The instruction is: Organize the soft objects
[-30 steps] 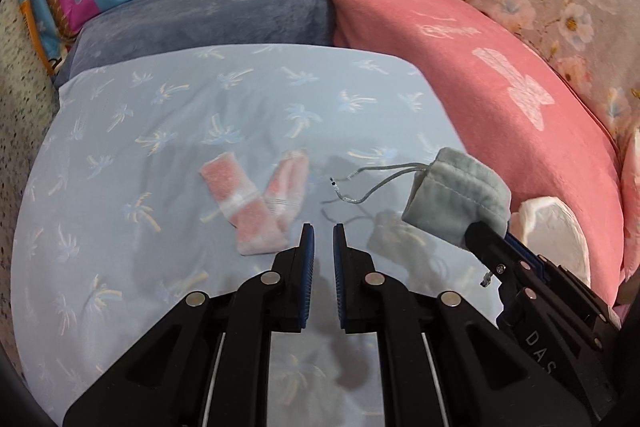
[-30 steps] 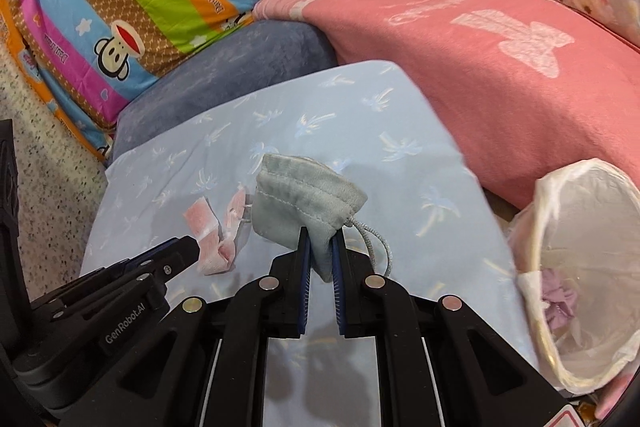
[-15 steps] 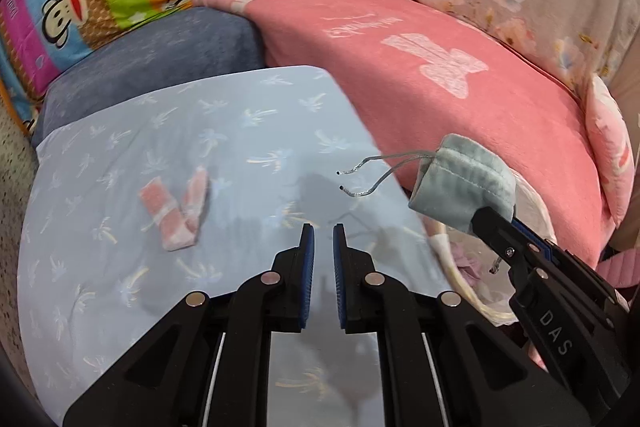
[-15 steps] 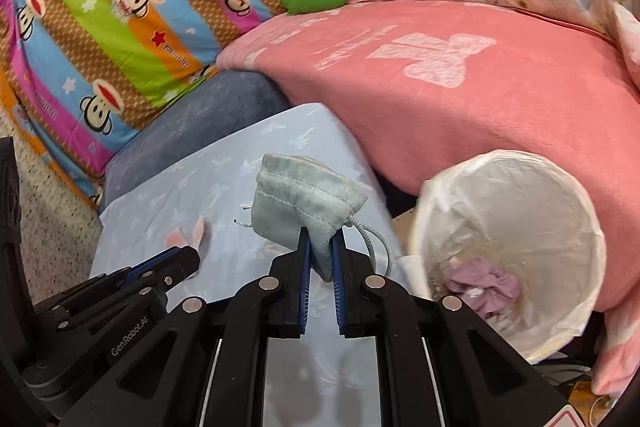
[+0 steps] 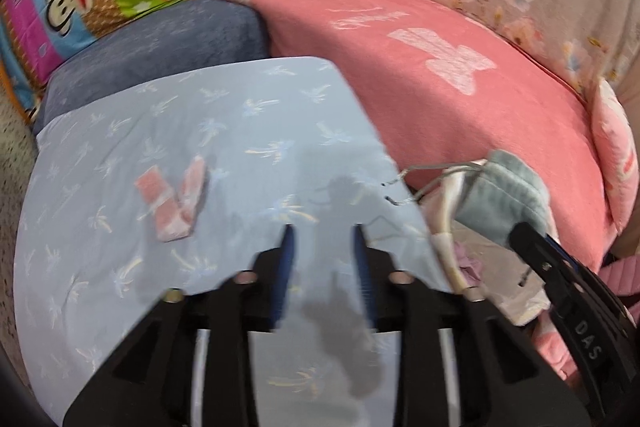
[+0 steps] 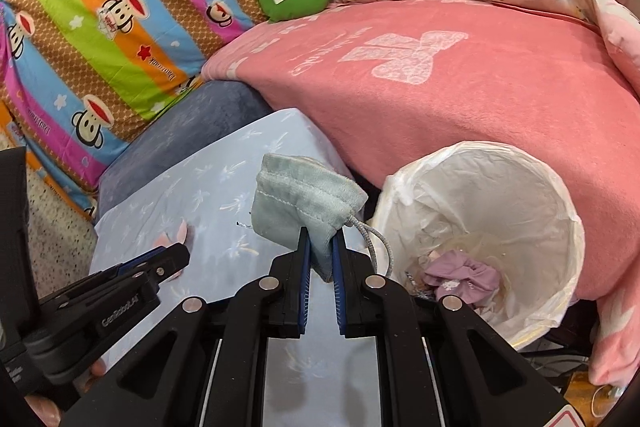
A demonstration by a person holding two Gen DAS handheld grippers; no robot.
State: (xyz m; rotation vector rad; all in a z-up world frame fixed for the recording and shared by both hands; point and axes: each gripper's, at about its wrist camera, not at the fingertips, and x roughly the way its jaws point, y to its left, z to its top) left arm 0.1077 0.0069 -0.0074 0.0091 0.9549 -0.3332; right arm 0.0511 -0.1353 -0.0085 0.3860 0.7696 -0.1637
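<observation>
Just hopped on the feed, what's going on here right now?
A person is tidying soft things with a claw in each hand. The right claw is shut on a grey-green drawstring pouch, held up beside the white-lined bin, which already has a purple cloth inside. The left claw has just been opening and holds nothing; it hangs over the light blue sheet, where a pink sock lies to its left.

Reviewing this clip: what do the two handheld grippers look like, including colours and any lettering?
Both match: black plastic bodies, silver screws, blue pads lining the fingers. The left gripper shows white "GenRobot.AI" lettering along its side in the right wrist view; the right gripper shows "DAS" in the left wrist view.
</observation>
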